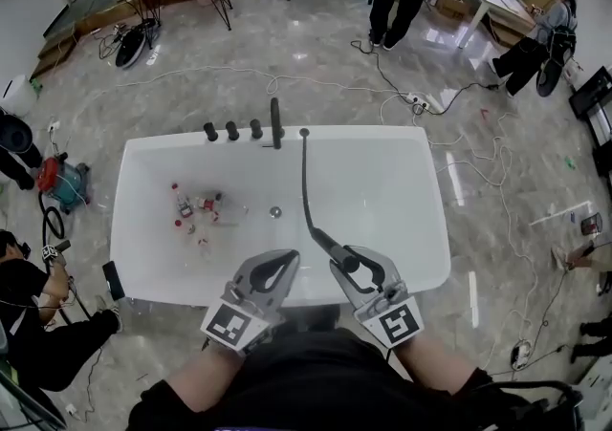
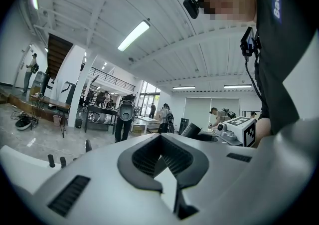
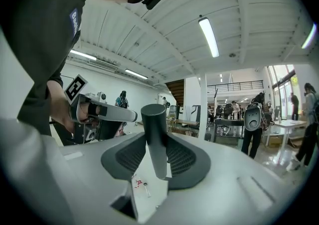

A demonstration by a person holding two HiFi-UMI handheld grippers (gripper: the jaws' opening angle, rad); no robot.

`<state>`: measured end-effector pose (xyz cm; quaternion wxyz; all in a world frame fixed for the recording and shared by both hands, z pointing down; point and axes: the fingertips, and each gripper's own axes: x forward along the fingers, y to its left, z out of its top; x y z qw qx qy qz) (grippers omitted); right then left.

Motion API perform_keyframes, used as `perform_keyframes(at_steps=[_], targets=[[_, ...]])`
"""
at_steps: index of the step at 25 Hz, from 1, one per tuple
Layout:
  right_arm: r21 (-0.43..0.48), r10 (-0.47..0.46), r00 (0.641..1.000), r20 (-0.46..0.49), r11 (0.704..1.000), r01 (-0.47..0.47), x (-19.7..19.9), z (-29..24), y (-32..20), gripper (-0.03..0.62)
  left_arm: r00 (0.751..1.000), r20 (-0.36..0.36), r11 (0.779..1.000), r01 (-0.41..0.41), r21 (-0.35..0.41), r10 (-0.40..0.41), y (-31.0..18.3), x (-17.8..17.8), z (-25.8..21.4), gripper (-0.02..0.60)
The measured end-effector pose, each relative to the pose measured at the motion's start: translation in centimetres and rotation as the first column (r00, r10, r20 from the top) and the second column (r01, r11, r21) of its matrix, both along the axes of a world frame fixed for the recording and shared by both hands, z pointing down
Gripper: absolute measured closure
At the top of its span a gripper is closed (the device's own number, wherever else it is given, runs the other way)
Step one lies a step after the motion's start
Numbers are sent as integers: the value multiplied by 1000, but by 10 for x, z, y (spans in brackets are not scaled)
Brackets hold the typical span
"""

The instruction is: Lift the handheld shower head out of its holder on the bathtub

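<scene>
Shower head [image 1: 330, 246]: a slim dark wand, held in the right gripper [image 1: 354, 265], whose jaws are partly apart and clamp its shaft on both sides. In the head view its long axis runs on a diagonal from far left to near right. The flat free end sits at the jaws and points up toward the person. The other end points far and down into the tub, where it joins the dark hose [image 1: 305, 181]. In the right gripper view the wand stands nearly upright across the jaws, tilted slightly.

The wand hangs over the near part of the white bathtub [image 1: 392, 185], well apart from the far rim, where the hose is anchored.

Left gripper [image 1: 287, 259]: jaw tips together, nothing between them, just left of the right gripper over the near rim.

On the far rim, left of the hose anchor, stand three dark knobs [image 1: 232, 131] and a spout [image 1: 275, 123]. Small bottles [image 1: 196, 209] lie in the tub's left part, left of the drain [image 1: 275, 212]. Cables [image 1: 459, 161] trail over the floor.
</scene>
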<state>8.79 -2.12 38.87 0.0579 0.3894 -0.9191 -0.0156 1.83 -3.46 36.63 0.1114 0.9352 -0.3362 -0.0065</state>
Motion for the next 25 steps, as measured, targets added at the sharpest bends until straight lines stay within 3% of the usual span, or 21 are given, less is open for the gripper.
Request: perform_keyframes(at_steps=[6, 25], targets=[[-45, 20, 1000, 8, 999, -20, -1, 11, -7, 471, 1000, 9, 1000, -2, -7, 2, 3, 0, 6, 581], [-72, 20, 999, 25, 997, -18, -5, 19, -16, 473, 1000, 4, 1000, 9, -23, -9, 5, 5, 14, 581]])
